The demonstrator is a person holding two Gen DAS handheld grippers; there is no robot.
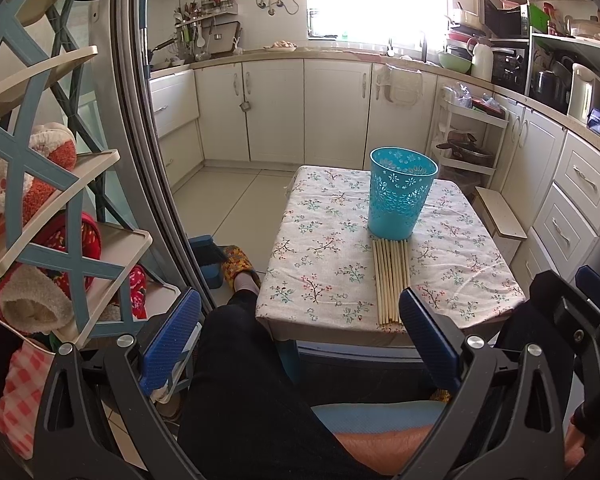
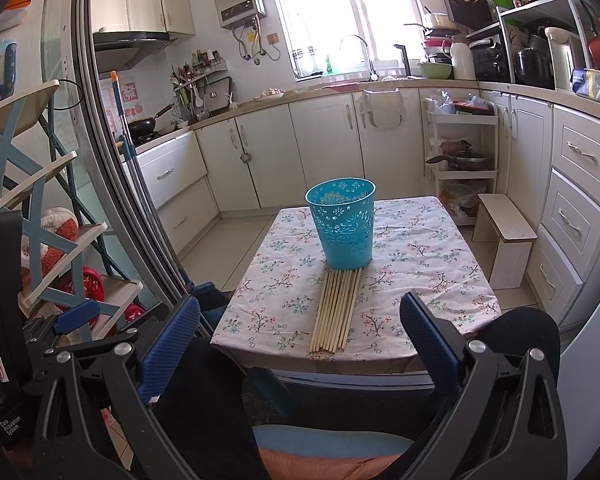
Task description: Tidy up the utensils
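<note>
Chopsticks [image 2: 337, 310]: pale wooden bundle, lying side by side on a small table [image 2: 420, 280] with floral cloth, far tips touching the base of a turquoise perforated bin [image 2: 343, 224], upright, centre of tabletop. Left gripper [image 1: 300, 344]: blue-padded jaws spread wide, empty, short of the table's near edge; its right finger [image 1: 426, 336] hides the chopsticks' near corner. Right gripper [image 2: 300, 344]: likewise agape, holding nothing. Left gripper's body, seen in the right view, bears the label "Data Acquisition System" [image 2: 11, 426]. Bin's inside not visible.
</note>
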